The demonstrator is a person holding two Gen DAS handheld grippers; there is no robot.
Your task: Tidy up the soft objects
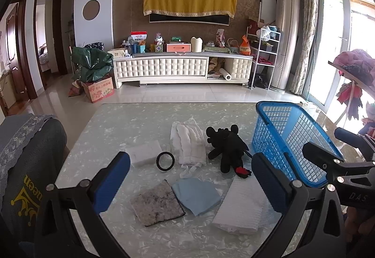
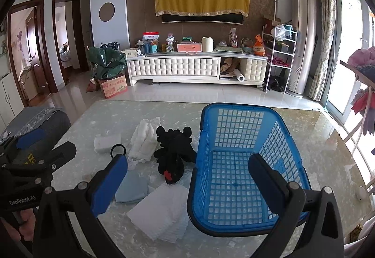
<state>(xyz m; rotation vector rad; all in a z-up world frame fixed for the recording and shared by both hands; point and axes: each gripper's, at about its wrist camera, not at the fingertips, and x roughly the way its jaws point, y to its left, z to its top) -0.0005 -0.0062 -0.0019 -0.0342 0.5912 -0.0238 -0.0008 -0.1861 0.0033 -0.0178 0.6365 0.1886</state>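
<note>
Soft things lie on the marble table (image 1: pixel 112 126): a black plush dragon (image 1: pixel 226 145), a white folded cloth (image 1: pixel 189 143), a white sponge block (image 1: pixel 143 153), a black ring (image 1: pixel 165 161), a grey felt pad (image 1: pixel 157 206), a light blue cloth (image 1: pixel 195 195) and a white quilted sheet (image 1: pixel 241 206). An empty blue basket (image 2: pixel 236 171) stands at the right. My left gripper (image 1: pixel 191 185) is open and empty above the blue cloth. My right gripper (image 2: pixel 187 185) is open and empty over the basket's near left rim.
A grey covered chair back (image 1: pixel 25 164) stands at the table's left edge. Beyond the table's far edge are the tiled floor, a white TV cabinet (image 1: pixel 182 68) and a cardboard box (image 1: pixel 98 89). A clothes rack (image 1: pixel 354 79) is at the right.
</note>
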